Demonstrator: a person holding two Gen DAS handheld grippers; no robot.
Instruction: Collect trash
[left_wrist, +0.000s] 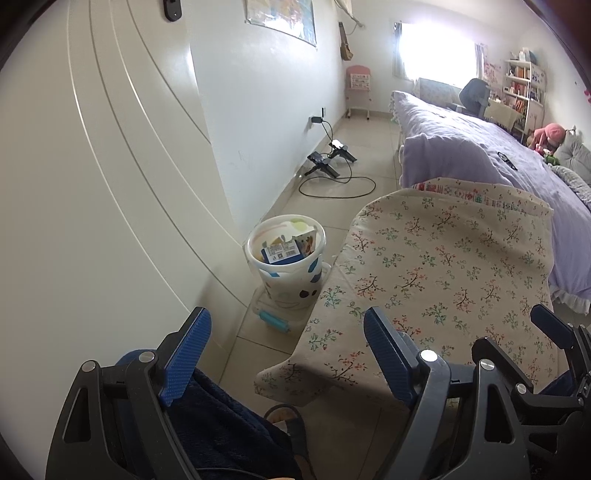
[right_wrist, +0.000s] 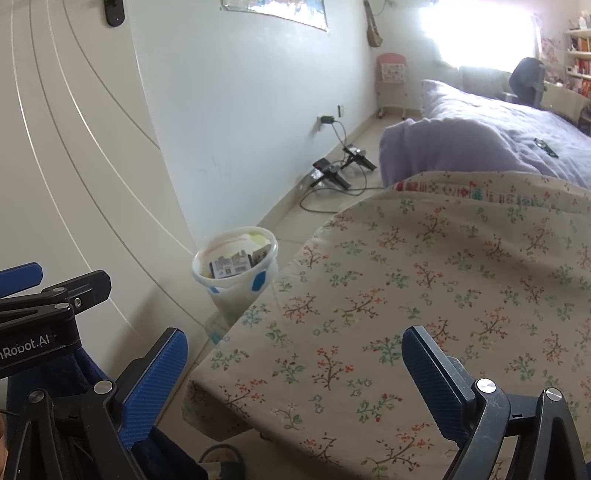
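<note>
A white bin with blue spots (left_wrist: 286, 266) stands on the floor between the cupboard and the table. It holds several paper packets and boxes (left_wrist: 284, 249). It also shows in the right wrist view (right_wrist: 236, 271). My left gripper (left_wrist: 288, 350) is open and empty, held near the table's front left corner, short of the bin. My right gripper (right_wrist: 295, 363) is open and empty, held over the front of the floral tablecloth (right_wrist: 424, 295). The left gripper's body shows at the left edge of the right wrist view (right_wrist: 44, 317).
A white cupboard door (left_wrist: 110, 184) fills the left. A table with a floral cloth (left_wrist: 443, 277) is on the right, a purple-covered bed (left_wrist: 498, 155) behind it. Black devices and cables (left_wrist: 332, 162) lie on the floor by the wall. A sandalled foot (left_wrist: 291, 424) is below.
</note>
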